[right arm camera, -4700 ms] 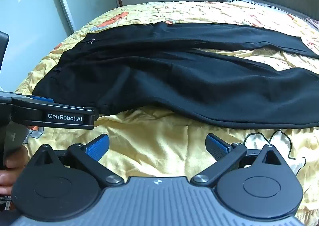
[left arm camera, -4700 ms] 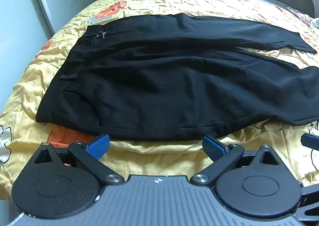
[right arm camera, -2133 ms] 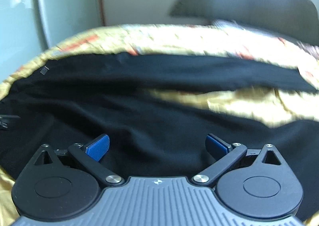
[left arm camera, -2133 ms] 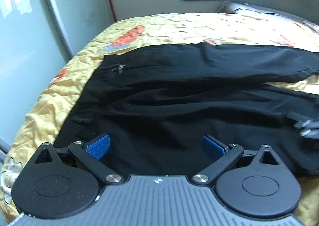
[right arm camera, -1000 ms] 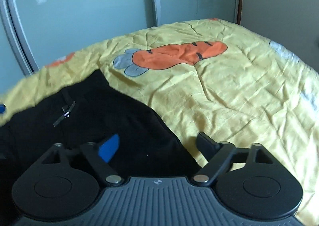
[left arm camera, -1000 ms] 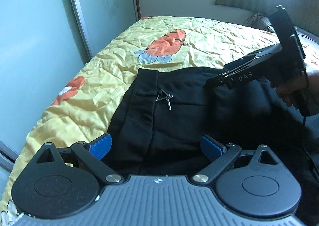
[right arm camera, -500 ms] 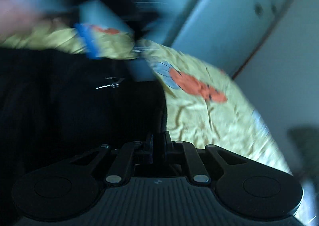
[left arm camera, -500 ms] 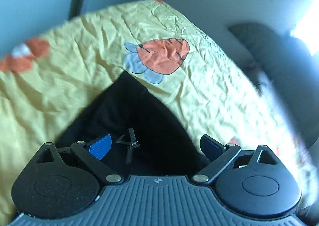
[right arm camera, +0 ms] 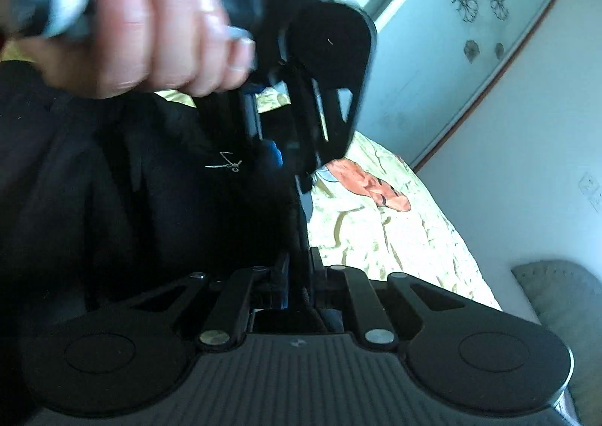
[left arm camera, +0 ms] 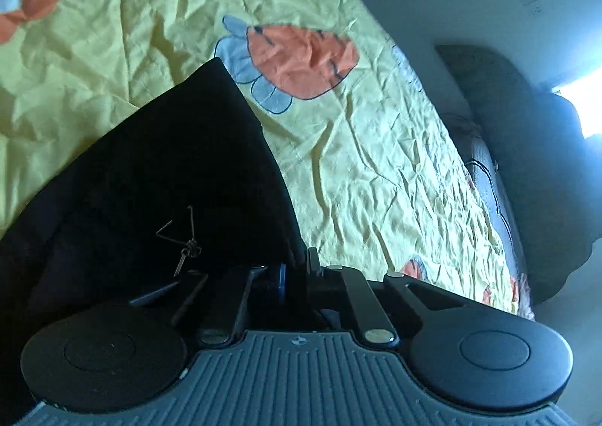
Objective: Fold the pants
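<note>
Now your left gripper pinches the black pants at their edge, 6 o'clock in its view; your right gripper clamps the same edge, pants spreading toward 9 o'clock over the yellow bedsheet.

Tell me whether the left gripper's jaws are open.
No, in the left wrist view the left gripper has its jaws shut on the edge of the black pants.
</note>
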Available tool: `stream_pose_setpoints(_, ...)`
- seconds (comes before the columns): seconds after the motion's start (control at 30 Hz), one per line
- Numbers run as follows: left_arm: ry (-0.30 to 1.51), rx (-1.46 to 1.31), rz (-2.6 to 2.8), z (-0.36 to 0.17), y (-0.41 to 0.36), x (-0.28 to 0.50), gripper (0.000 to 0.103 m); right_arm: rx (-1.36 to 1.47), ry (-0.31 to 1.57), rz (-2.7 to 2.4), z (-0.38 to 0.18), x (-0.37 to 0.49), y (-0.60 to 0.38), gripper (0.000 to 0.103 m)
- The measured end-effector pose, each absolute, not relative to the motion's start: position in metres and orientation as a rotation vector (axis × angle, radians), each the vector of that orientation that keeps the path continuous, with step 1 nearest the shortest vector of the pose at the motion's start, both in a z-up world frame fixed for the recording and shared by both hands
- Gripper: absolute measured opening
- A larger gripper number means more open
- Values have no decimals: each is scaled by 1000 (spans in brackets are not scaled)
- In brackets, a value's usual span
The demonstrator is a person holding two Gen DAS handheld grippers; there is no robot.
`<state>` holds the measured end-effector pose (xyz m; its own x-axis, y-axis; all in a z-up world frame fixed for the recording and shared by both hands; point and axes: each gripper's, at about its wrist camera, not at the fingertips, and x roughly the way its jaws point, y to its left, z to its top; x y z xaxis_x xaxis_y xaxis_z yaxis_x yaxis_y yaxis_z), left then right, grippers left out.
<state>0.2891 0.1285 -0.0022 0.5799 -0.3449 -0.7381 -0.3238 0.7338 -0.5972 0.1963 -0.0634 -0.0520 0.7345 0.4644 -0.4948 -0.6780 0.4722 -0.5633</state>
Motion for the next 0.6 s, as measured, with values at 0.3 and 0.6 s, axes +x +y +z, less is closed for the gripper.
stream_pose_setpoints(0.3,861,-744,-50,16,122,240,23,-783,300,683,-47,205,-48,13)
stream_pose_setpoints(0.6,802,-724,43,20,139,233,8,-858,222,680,-41,168,-52,11)
